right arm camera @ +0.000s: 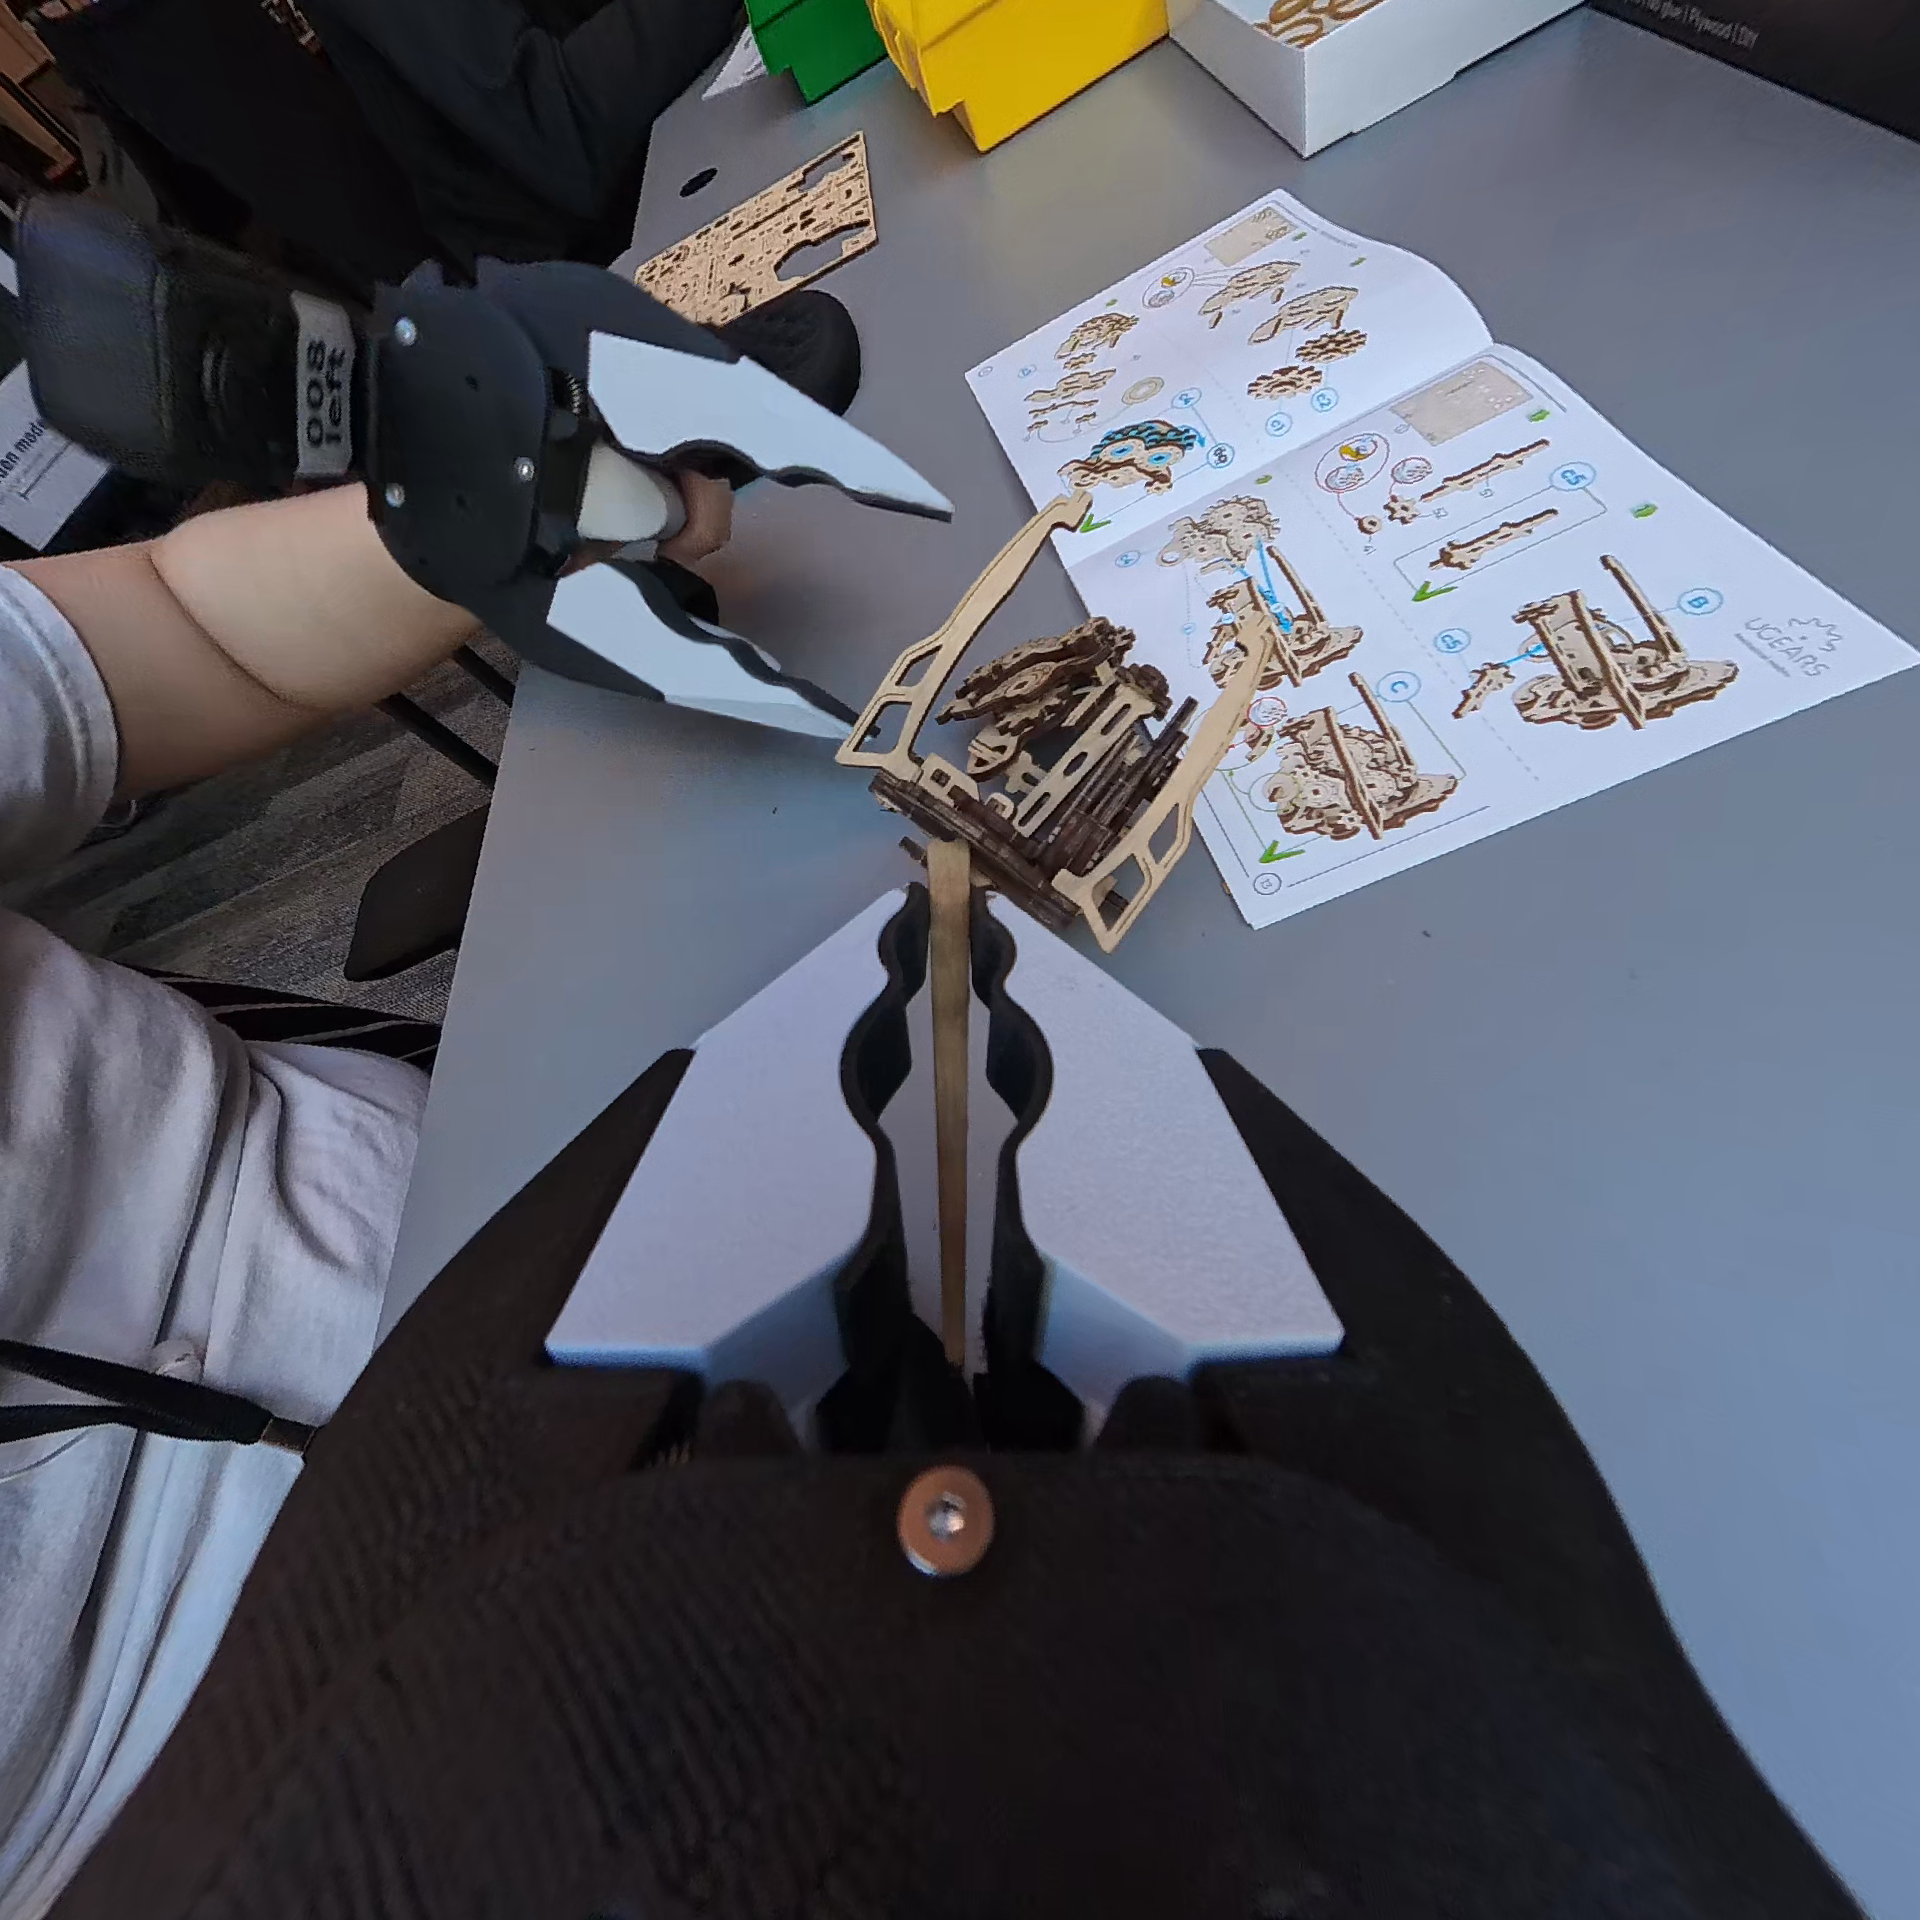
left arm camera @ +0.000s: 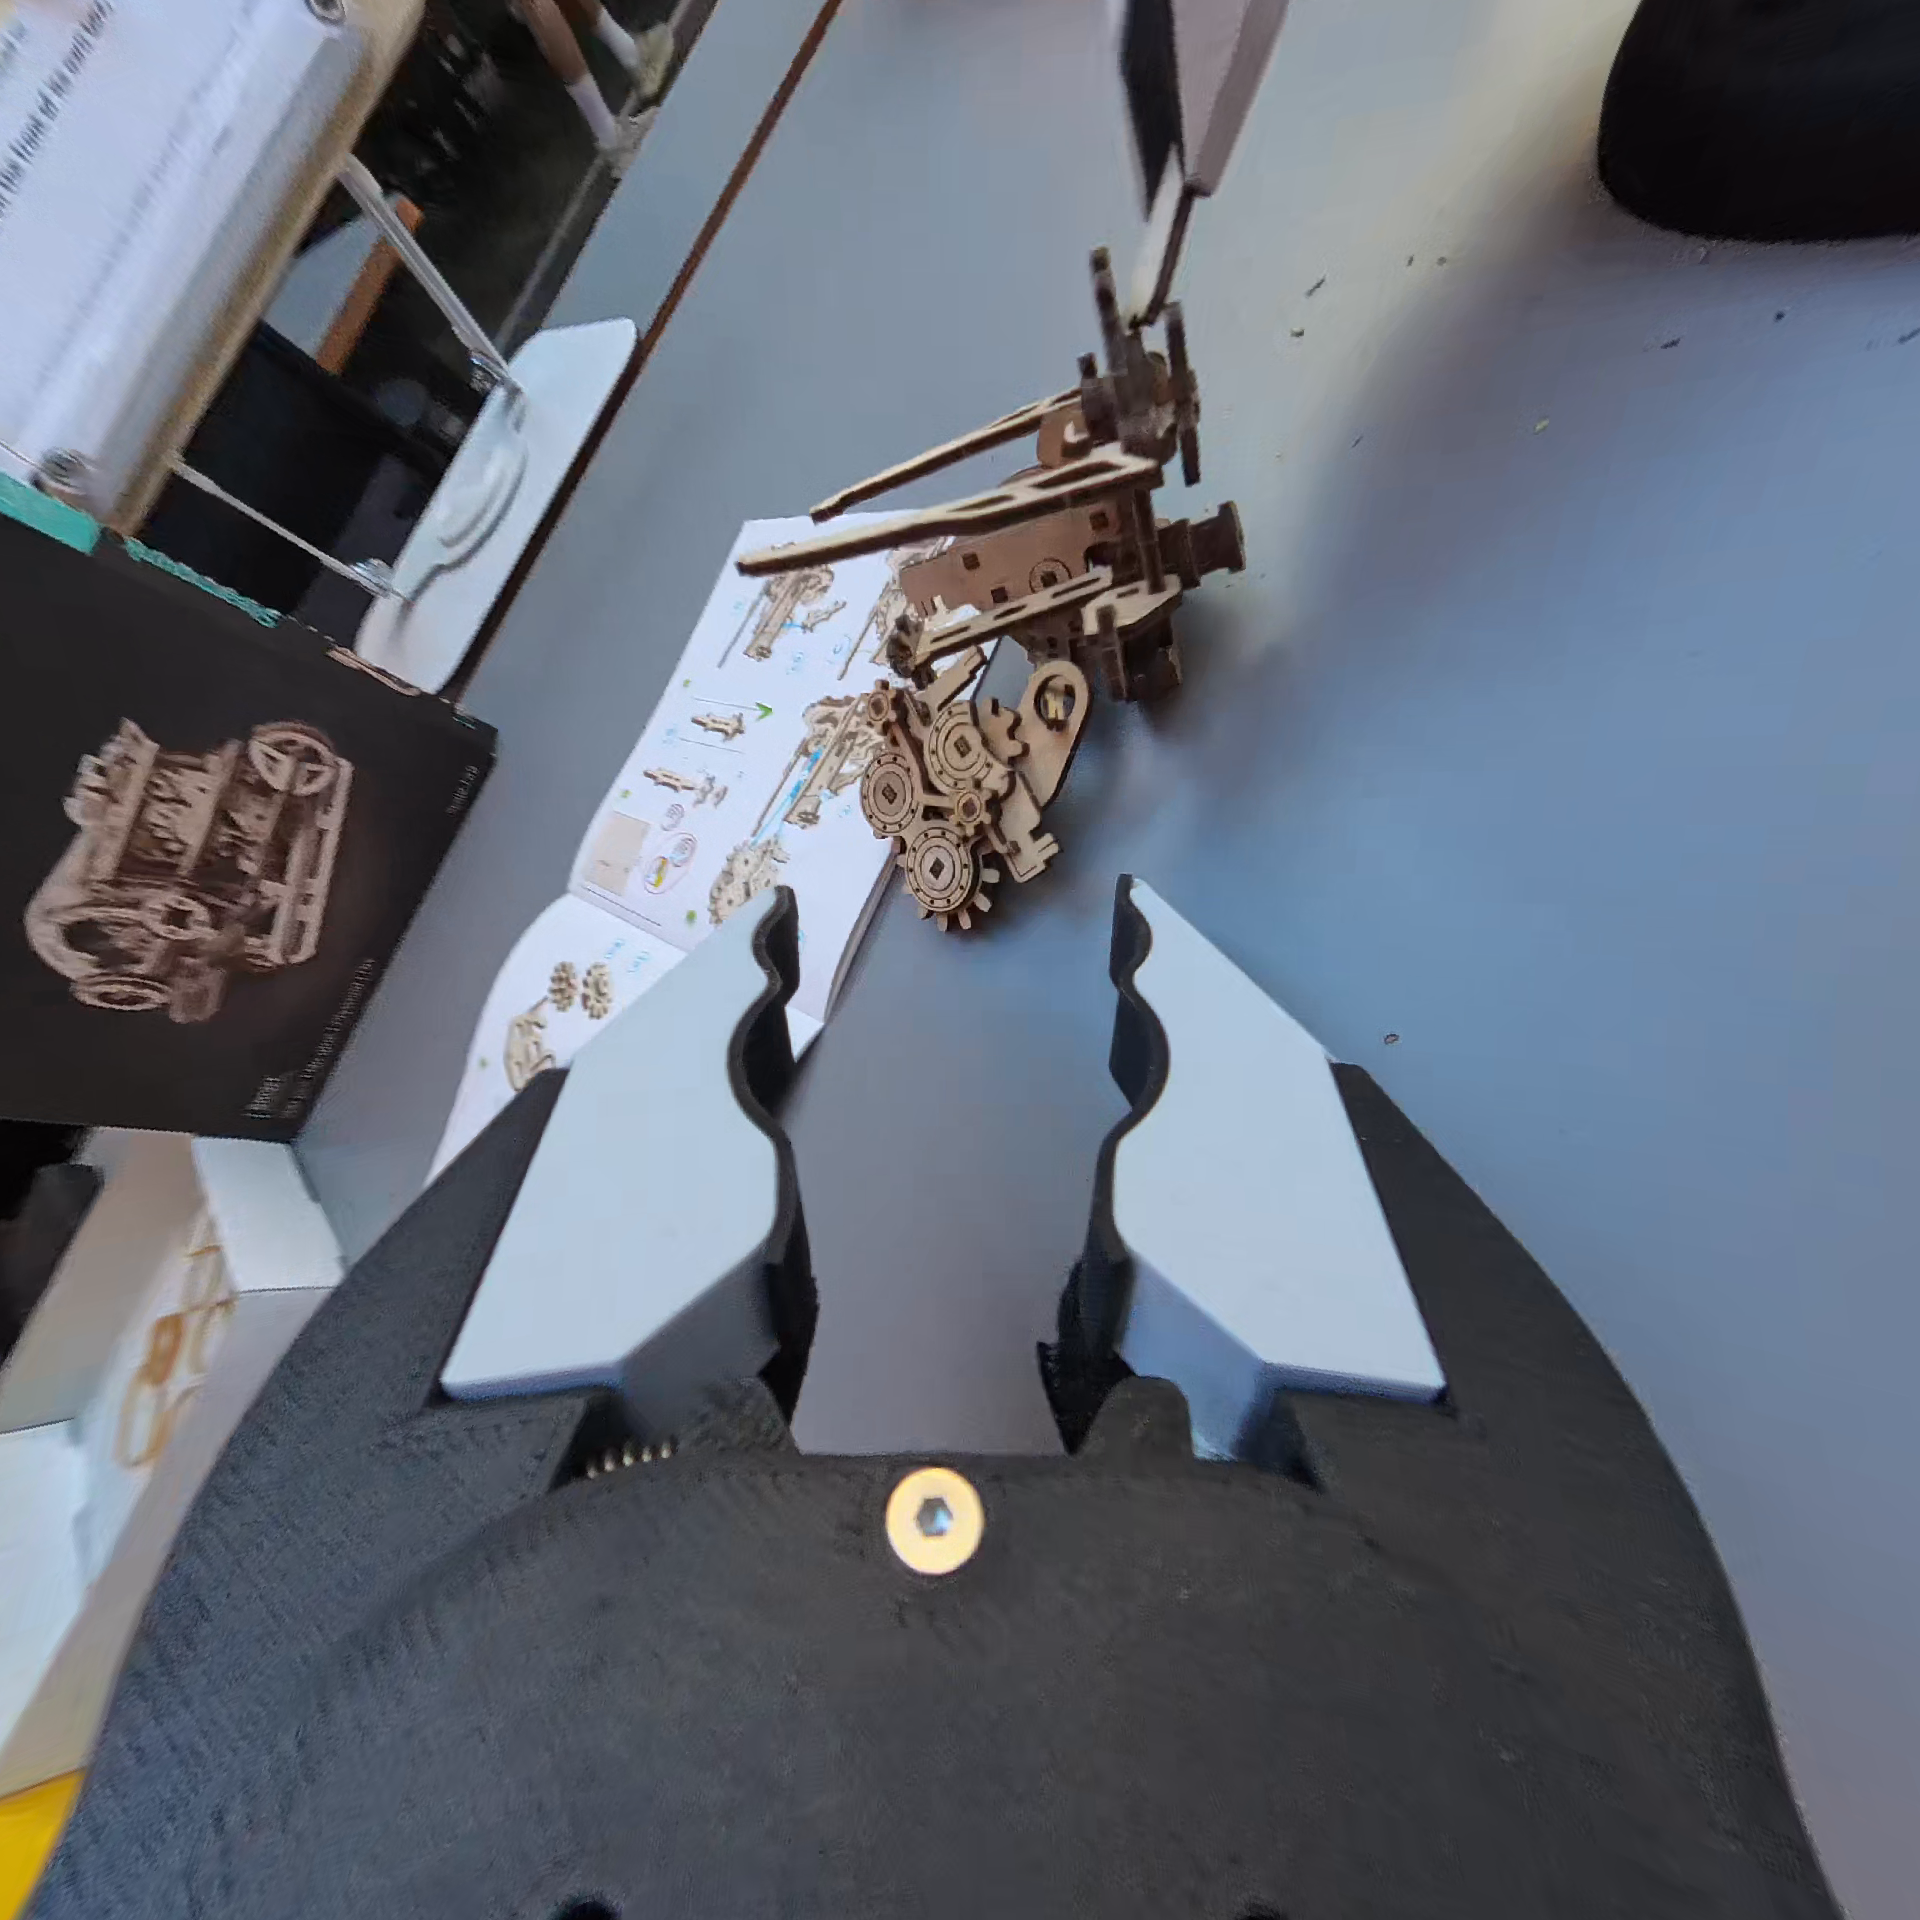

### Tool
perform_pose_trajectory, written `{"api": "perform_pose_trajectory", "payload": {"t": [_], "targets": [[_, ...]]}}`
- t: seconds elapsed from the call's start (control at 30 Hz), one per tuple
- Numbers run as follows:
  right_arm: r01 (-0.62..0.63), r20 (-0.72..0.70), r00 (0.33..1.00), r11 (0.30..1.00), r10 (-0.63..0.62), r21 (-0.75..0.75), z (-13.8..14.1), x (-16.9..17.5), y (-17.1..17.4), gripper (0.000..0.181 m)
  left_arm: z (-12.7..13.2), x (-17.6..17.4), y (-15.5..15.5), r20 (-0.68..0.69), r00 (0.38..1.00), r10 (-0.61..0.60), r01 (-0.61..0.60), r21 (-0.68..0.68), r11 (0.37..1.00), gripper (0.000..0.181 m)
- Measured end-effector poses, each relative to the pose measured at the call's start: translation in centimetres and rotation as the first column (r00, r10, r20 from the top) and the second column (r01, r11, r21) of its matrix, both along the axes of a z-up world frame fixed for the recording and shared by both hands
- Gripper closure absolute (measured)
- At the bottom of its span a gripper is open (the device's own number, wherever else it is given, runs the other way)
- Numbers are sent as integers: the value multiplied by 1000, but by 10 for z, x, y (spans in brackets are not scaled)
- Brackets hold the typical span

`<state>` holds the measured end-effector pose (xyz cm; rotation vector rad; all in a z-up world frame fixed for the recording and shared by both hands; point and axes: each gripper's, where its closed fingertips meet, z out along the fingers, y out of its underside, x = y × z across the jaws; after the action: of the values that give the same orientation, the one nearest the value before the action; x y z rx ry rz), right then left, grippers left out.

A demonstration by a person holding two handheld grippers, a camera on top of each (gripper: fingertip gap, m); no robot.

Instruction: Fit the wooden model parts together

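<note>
We hold the wooden frame (right arm camera: 1023, 769) pinched in the right gripper (right arm camera: 948, 914). Left gripper (left arm camera: 951, 904) gapes wide, empty. Next, likely: grasp the gear cluster (left arm camera: 961, 800), align with frame.

The right gripper (right arm camera: 948, 914) at the bottom pinches a thin wooden stick (right arm camera: 948, 1091) joined to the wooden model (right arm camera: 1039, 748) in the middle. The left gripper (right arm camera: 894, 613) on the left has its fingers apart. A paper guide (right arm camera: 1455, 520) lies on the grey table (right arm camera: 1558, 1143), upper right.

A yellow box (right arm camera: 1023, 57), a green box (right arm camera: 816, 36) and a white box (right arm camera: 1371, 73) are being carried at the desk's (right arm camera: 1558, 1195) far edge.
</note>
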<state>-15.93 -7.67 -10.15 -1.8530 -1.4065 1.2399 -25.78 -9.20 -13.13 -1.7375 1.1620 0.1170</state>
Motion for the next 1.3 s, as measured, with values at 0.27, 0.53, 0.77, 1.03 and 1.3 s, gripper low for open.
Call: {"api": "perform_pose_trajectory", "payload": {"t": [0.27, 0.53, 0.77, 1.03, 1.3], "targets": [[-6, 9, 1000, 1000, 6, -14, -3, 2, -1, 175, 7, -5, 19, 235, 969, -72, 139, -284, 949, 121], [-5, 12, 1000, 1000, 5, -16, -5, 3, -1, 175, -15, -6, 30, 218, 956, -199, 288, -543, 789, 110], [-8, 19, 1000, 1000, 8, -6, -5, 2, -2, 175, -24, 2, 33, 253, 946, -201, 321, -665, 675, 113], [-13, 21, 1000, 1000, 13, -8, -6, 1, -2, 175, -22, 4, 31, 245, 950, -192, 311, -713, 628, 110], [-15, 30, 999, 1000, 15, 0, -8, 2, -3, 175, -16, 7, 33, 311, 949, -46, 287, -799, 528, 110]]}}
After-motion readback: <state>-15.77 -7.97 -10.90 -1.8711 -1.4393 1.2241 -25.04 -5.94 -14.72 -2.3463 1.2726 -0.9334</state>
